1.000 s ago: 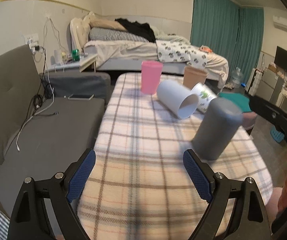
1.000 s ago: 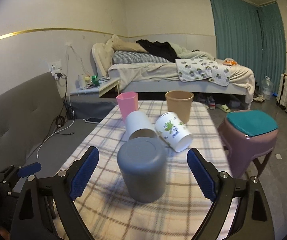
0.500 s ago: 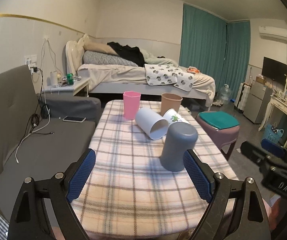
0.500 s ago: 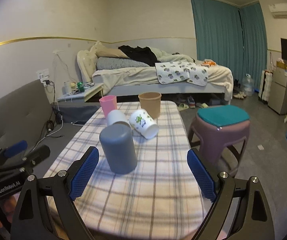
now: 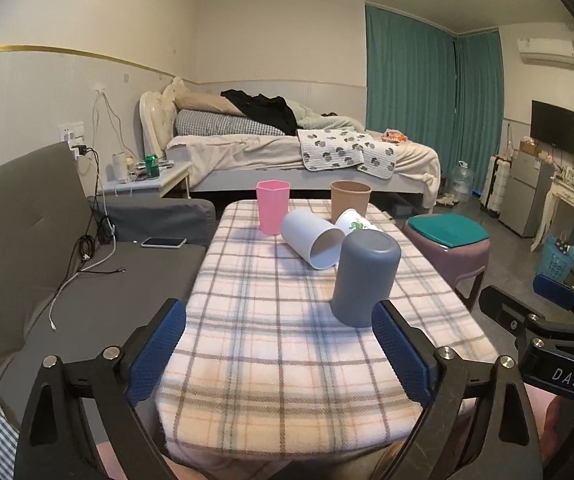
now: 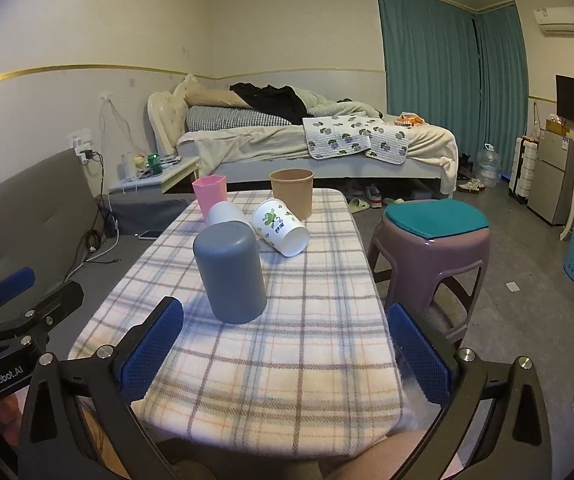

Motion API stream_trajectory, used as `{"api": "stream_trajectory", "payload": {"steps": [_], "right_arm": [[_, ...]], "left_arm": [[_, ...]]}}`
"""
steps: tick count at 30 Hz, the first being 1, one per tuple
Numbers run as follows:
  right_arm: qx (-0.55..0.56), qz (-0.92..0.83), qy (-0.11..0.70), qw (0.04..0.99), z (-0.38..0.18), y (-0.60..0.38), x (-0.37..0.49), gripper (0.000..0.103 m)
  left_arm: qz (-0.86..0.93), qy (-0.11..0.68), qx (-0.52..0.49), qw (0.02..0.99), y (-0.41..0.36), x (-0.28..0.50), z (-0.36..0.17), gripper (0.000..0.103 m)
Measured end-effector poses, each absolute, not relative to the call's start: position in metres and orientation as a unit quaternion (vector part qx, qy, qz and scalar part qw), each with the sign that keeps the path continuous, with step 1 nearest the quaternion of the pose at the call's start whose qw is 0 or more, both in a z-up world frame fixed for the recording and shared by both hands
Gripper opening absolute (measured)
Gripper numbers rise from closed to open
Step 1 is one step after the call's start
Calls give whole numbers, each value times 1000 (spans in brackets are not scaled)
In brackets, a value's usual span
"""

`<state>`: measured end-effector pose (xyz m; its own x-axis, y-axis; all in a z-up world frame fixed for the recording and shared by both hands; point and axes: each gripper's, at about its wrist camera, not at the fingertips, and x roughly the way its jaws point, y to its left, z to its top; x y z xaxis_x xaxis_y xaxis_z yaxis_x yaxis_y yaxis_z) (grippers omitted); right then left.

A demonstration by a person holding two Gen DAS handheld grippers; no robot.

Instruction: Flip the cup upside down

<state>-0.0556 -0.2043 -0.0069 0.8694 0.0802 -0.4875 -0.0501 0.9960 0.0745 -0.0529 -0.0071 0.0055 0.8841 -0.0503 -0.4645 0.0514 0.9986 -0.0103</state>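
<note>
Sofa (image 5: 39, 232) sits furthest left, a phone (image 5: 163, 242) lying on its seat, then comes the desk (image 5: 287, 360) under a plaid cloth. The left hand-held gripper (image 5: 279, 350) hangs at the near edge of the desk, jaws spread wide with nothing between them. On the far part of the desk stands a pink cup (image 5: 272, 207), mouth up; beside it a white cup (image 5: 313, 238) lies on its side with its mouth turned toward the cameras, and a leaf-printed paper cup (image 6: 280, 226) lies tipped next to it. A brown paper cup (image 6: 291, 192) stands upright behind them. The grey cup (image 6: 230, 271) stands nearer than all of these, closed base up and mouth down on the cloth, its long axis roughly vertical, so it looks already flipped. It lies ahead of both grippers and touches neither: ahead and right of the left one, ahead and slightly left of the right one. The right hand-held gripper (image 6: 285, 350) is likewise wide and empty, and seems about as near as the left. Right of the desk is a purple stool (image 6: 431, 248) with a teal cushion.
</note>
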Motion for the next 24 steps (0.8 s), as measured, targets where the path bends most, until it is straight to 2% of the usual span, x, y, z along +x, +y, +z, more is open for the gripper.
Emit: {"api": "stream_trajectory", "payload": {"steps": [24], "right_arm": [[31,30,262,964,-12,-205,-49,103]], "left_arm": [[-18,254,3,967,-7,-49,0,102]]}}
